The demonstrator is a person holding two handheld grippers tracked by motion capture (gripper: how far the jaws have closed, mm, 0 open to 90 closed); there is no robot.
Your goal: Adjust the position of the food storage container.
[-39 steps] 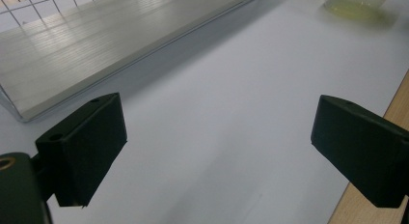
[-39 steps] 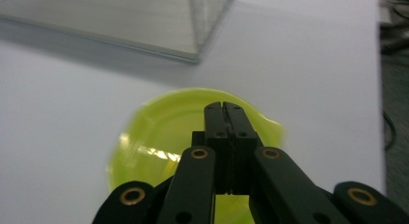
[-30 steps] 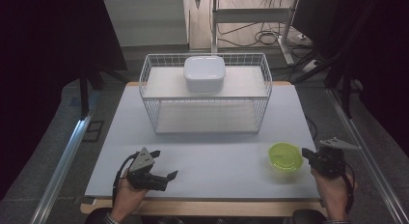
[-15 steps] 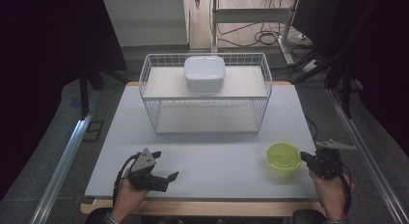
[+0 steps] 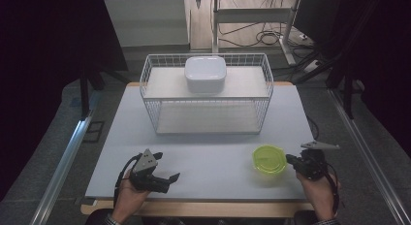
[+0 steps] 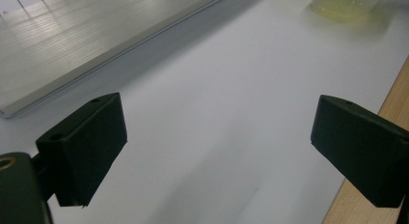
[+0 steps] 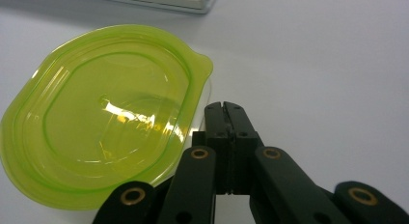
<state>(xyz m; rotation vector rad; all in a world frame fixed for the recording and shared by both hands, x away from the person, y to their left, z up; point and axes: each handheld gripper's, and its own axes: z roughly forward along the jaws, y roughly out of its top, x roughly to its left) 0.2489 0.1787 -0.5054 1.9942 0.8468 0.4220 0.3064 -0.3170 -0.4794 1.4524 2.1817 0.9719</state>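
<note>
A translucent lime-green lid (image 5: 268, 159) lies flat on the white table (image 5: 208, 152) at the front right. In the right gripper view the lid (image 7: 106, 113) sits just left of my jaws. My right gripper (image 5: 290, 160) is shut with nothing between the jaws, its tip (image 7: 224, 108) right beside the lid's rim. At the front left, my left gripper (image 5: 167, 167) is held low over bare table, pointing right. It is open (image 6: 217, 151) and empty, and the green lid (image 6: 342, 4) shows far ahead of it.
A white wire basket (image 5: 145, 96) with two shelves stands at the back middle of the table. A white lidded box (image 5: 205, 73) rests on its upper shelf. The table's wooden front edge (image 5: 194, 208) runs just in front of both hands.
My right gripper has slid left, and the green lid has moved left with it by a short way. The left gripper has barely moved.
</note>
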